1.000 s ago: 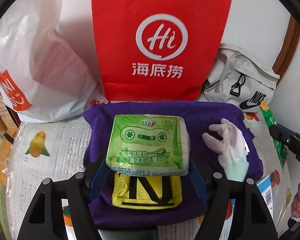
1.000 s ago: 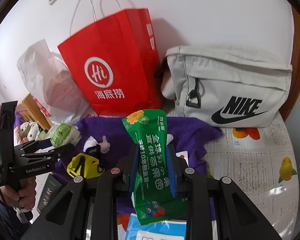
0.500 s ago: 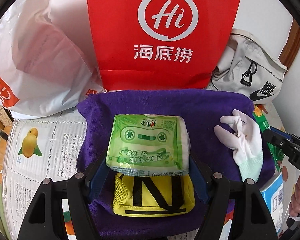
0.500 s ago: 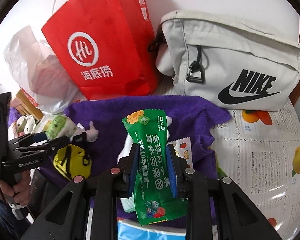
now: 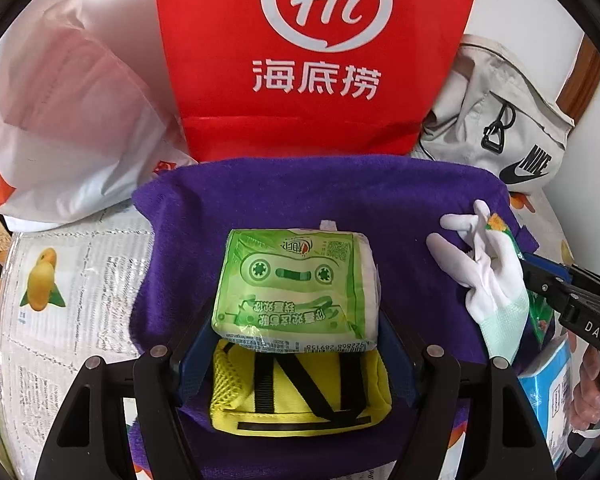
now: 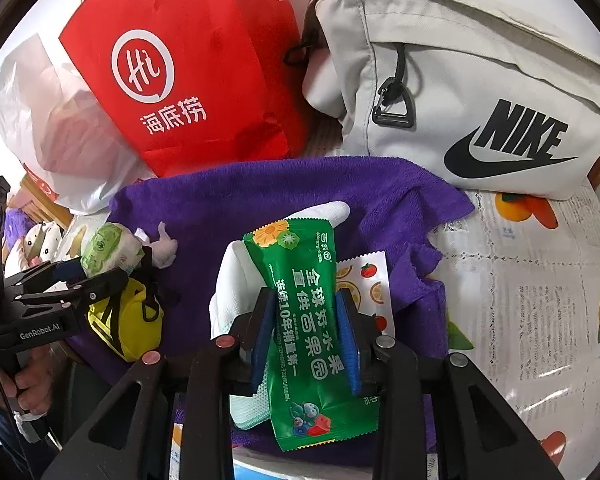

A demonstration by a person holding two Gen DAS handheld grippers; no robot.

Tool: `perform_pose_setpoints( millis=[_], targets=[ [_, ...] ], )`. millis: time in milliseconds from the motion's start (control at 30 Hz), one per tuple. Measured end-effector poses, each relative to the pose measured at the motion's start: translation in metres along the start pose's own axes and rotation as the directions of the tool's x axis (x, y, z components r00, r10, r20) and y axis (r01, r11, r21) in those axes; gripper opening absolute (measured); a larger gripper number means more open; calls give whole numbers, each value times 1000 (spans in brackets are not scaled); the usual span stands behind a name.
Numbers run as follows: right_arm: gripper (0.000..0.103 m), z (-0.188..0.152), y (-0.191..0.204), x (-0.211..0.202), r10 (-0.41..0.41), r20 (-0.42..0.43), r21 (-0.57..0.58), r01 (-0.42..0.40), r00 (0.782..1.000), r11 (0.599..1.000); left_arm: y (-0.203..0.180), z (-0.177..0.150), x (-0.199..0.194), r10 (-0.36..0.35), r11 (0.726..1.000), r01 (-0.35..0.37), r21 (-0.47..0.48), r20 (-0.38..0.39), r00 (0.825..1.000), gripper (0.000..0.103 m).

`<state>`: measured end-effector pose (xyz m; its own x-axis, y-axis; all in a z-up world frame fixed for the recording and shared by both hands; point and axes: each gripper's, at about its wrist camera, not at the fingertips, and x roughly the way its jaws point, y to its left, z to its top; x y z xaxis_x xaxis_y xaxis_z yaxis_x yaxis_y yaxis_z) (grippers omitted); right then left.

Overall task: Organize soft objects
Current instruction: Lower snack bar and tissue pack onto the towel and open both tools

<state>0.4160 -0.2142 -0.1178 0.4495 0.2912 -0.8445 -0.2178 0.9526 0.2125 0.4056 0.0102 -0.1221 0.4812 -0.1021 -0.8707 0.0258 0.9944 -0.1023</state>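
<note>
The left tongs (image 5: 296, 356) clamp a green tissue pack (image 5: 296, 292) between blue pads, just above a yellow pouch (image 5: 300, 396) that lies on the purple towel (image 5: 300, 192). The right tongs (image 6: 306, 344) have a green snack packet (image 6: 308, 320) between them and their jaws are opening, though the pads still touch its sides. Under that packet a white glove (image 6: 236, 280) lies on the towel. A red paper bag (image 6: 204, 72) and a grey Nike bag (image 6: 480, 92) stand behind, on the fruit-printed counter (image 6: 540, 280).
</note>
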Motion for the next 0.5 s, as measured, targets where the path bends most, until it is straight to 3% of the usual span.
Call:
perform_pose_setpoints(
  millis=[133, 233, 500],
  targets=[
    [44, 1, 1, -7, -9, 18, 6, 9, 1000, 1000, -1, -1, 3, -20, 1000, 20, -1, -12, 1000, 73],
    [56, 2, 4, -17, -21, 54, -12, 22, 998, 1000, -2, 0, 7, -21, 1000, 21, -6, -27, 999, 82],
    [58, 4, 16, -31, -32, 105, -48, 37, 994, 998, -2, 1, -11, -20, 1000, 20, -24, 6, 1000, 84]
  ],
)
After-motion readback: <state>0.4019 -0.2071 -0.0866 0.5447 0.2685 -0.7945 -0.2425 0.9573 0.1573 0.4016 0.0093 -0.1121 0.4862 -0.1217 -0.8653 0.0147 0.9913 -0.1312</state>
